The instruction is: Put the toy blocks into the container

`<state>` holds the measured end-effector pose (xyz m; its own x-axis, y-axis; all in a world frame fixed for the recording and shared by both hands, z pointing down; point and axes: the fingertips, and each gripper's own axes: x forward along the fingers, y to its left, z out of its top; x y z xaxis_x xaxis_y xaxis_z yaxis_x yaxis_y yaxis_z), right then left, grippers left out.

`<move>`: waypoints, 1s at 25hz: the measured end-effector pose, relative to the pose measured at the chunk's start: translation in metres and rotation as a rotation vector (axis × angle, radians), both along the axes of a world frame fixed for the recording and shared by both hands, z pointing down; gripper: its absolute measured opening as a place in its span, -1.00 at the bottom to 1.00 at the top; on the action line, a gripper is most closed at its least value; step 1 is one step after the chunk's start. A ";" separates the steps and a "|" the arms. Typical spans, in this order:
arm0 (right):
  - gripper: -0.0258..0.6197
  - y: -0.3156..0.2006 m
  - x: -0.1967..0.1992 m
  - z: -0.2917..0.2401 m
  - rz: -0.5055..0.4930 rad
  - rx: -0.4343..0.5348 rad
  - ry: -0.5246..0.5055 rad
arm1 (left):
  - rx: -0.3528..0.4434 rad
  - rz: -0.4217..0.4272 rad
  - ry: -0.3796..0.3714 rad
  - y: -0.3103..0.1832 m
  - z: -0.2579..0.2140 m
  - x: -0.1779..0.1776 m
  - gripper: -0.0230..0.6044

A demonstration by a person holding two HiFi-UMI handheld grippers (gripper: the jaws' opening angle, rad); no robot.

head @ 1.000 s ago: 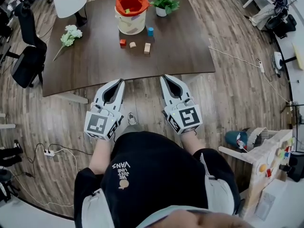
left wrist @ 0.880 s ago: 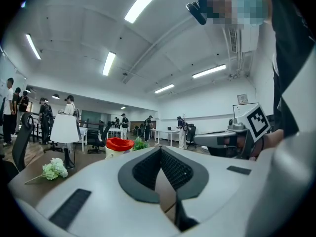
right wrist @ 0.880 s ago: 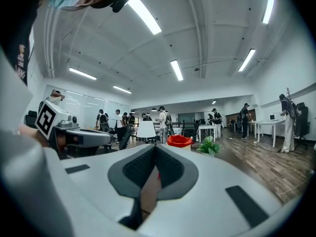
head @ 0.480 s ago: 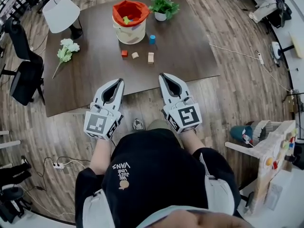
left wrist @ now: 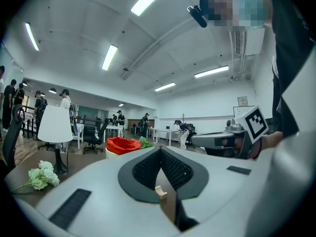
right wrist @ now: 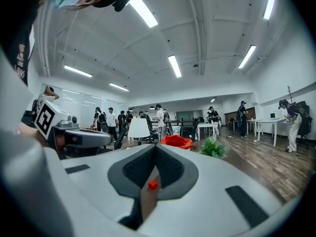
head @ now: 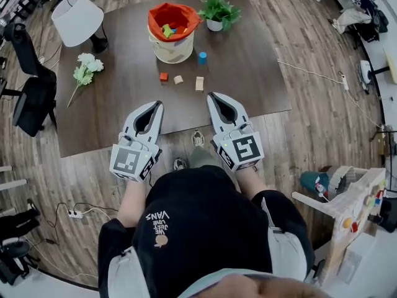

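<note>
Though apart, blocks [head: 178, 79] beyond hand-held grippers [head: 157, 105] [head: 211, 96]

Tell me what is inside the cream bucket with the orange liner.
Inside the cream bucket with the orange liner, a few toy blocks show: yellow-green, with a bit of blue beside them. Anything beneath them or under the liner's folds is hidden.

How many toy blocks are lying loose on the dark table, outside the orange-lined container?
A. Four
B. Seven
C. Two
A: the head view shows four on the table in front of the container: a blue block, a red block, a small tan block and a taller tan block.
</note>
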<state>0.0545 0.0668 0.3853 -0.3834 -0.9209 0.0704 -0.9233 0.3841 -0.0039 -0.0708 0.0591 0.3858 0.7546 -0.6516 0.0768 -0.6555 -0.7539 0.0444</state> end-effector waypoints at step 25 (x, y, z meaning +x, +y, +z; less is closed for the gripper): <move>-0.87 -0.153 0.042 0.000 -0.131 0.001 0.022 | -0.013 -0.086 0.003 -0.138 0.001 0.054 -0.89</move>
